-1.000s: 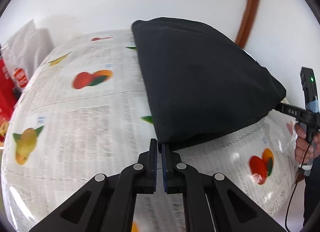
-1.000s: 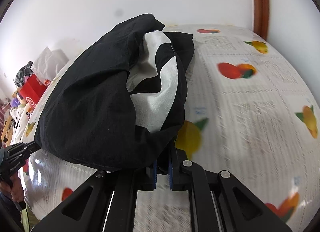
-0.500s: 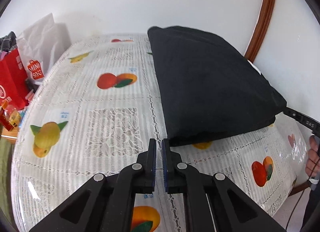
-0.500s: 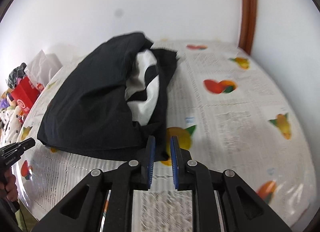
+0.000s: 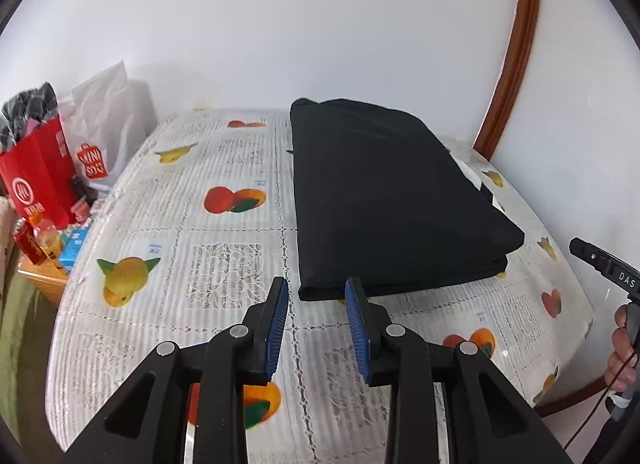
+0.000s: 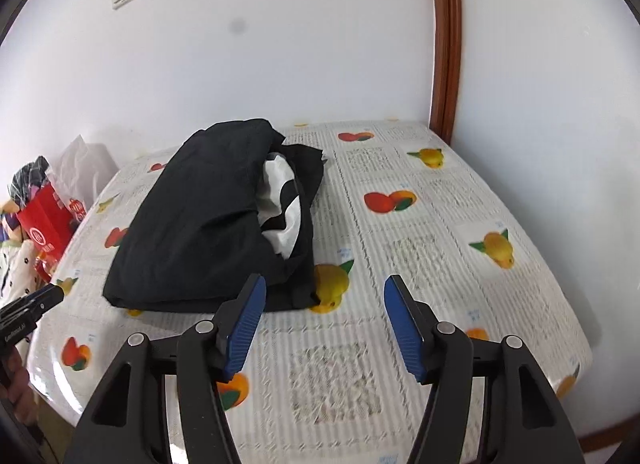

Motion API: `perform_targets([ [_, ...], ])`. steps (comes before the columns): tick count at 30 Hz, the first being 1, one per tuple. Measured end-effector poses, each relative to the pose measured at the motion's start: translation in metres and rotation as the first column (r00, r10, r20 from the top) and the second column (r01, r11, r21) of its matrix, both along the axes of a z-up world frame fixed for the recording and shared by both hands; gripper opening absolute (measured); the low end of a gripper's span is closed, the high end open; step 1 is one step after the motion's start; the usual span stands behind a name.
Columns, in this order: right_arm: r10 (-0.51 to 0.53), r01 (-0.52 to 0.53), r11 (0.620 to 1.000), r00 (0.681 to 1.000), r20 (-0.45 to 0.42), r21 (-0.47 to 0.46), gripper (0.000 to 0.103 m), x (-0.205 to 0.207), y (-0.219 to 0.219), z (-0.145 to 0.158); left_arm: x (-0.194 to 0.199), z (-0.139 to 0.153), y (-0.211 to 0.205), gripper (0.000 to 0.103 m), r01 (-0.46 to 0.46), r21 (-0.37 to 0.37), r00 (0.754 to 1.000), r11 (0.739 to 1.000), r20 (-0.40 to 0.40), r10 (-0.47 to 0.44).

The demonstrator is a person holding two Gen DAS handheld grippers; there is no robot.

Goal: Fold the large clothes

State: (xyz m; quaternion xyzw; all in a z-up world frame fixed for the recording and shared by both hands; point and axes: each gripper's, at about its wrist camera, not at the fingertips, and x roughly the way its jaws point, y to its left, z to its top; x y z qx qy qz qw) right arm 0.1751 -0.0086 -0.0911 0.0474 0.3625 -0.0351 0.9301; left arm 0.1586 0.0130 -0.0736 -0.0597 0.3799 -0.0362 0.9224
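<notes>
A folded black garment (image 5: pixel 384 199) lies flat on the fruit-print tablecloth (image 5: pixel 224 260). From the right wrist view the same garment (image 6: pixel 200 232) shows a white and black lining (image 6: pixel 282 203) at its open side. My left gripper (image 5: pixel 316 288) hovers just short of the garment's near left corner, its jaws opening with nothing between them. My right gripper (image 6: pixel 324 288) hangs above the cloth near the garment's near right corner, jaws opening wide and empty. Each gripper's black tip shows at the edge of the other view, held in a hand (image 5: pixel 624 360).
A red shopping bag (image 5: pixel 36 179) and a white plastic bag (image 5: pixel 100 135) stand beyond the table's left end, with small items on a wooden stand (image 5: pixel 44 260). White walls bound the far side; a brown wooden trim (image 6: pixel 444 39) runs up the corner.
Both grippers let go of the garment's near corners, opened and rose back from it. The garment settled flat on the table.
</notes>
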Motion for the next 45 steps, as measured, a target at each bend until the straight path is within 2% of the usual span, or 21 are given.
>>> perform_targets([
  [2, -0.009, 0.009, 1.0, 1.0, -0.011, 0.001, 0.061, -0.007, 0.003, 0.003, -0.007, 0.005, -0.004, 0.037, 0.007, 0.006, 1.0, 1.0, 0.007, -0.007],
  [5, -0.018, 0.018, 1.0, 1.0, -0.016, -0.015, 0.061, -0.017, 0.01, 0.01, -0.019, 0.011, -0.01, 0.037, 0.016, 0.022, 1.0, 1.0, 0.015, -0.016],
  [7, -0.028, 0.028, 0.999, 1.0, -0.007, -0.025, 0.061, -0.026, 0.014, 0.015, -0.028, 0.016, -0.012, 0.043, 0.006, 0.039, 1.0, 0.999, 0.024, -0.007],
  [8, -0.032, 0.032, 0.999, 0.999, -0.003, -0.028, 0.065, -0.029, 0.016, 0.017, -0.033, 0.02, -0.013, 0.044, 0.007, 0.041, 0.999, 0.999, 0.032, -0.008],
  [9, -0.037, 0.037, 0.999, 0.999, 0.003, -0.033, 0.074, -0.033, 0.017, 0.02, -0.037, 0.022, -0.014, 0.045, 0.008, 0.042, 0.999, 0.999, 0.036, -0.009],
  [11, -0.043, 0.046, 0.997, 0.998, 0.038, -0.057, 0.082, -0.046, 0.023, 0.027, -0.045, 0.028, -0.016, 0.045, 0.006, 0.047, 0.999, 0.999, 0.046, -0.009],
  [19, -0.053, 0.062, 0.993, 0.995, 0.09, -0.103, 0.1, -0.082, 0.034, 0.049, -0.075, 0.051, -0.024, 0.07, -0.017, 0.082, 0.995, 0.996, 0.103, 0.008],
  [21, -0.057, 0.067, 0.992, 0.994, 0.098, -0.11, 0.101, -0.089, 0.035, 0.054, -0.081, 0.056, -0.024, 0.076, -0.021, 0.079, 0.993, 0.997, 0.114, 0.012],
  [29, -0.057, 0.067, 0.994, 0.991, 0.12, -0.081, 0.102, -0.111, 0.032, 0.066, -0.096, 0.068, -0.03, 0.079, -0.032, 0.096, 0.989, 0.995, 0.149, 0.017],
  [33, -0.07, 0.083, 0.991, 0.99, 0.118, -0.103, 0.102, -0.113, 0.032, 0.067, -0.097, 0.07, -0.031, 0.079, -0.043, 0.098, 0.988, 0.994, 0.153, 0.027],
  [45, -0.074, 0.084, 0.992, 0.991, 0.109, -0.093, 0.102, -0.114, 0.033, 0.063, -0.097, 0.071, -0.036, 0.08, -0.041, 0.104, 0.988, 0.994, 0.155, 0.024],
])
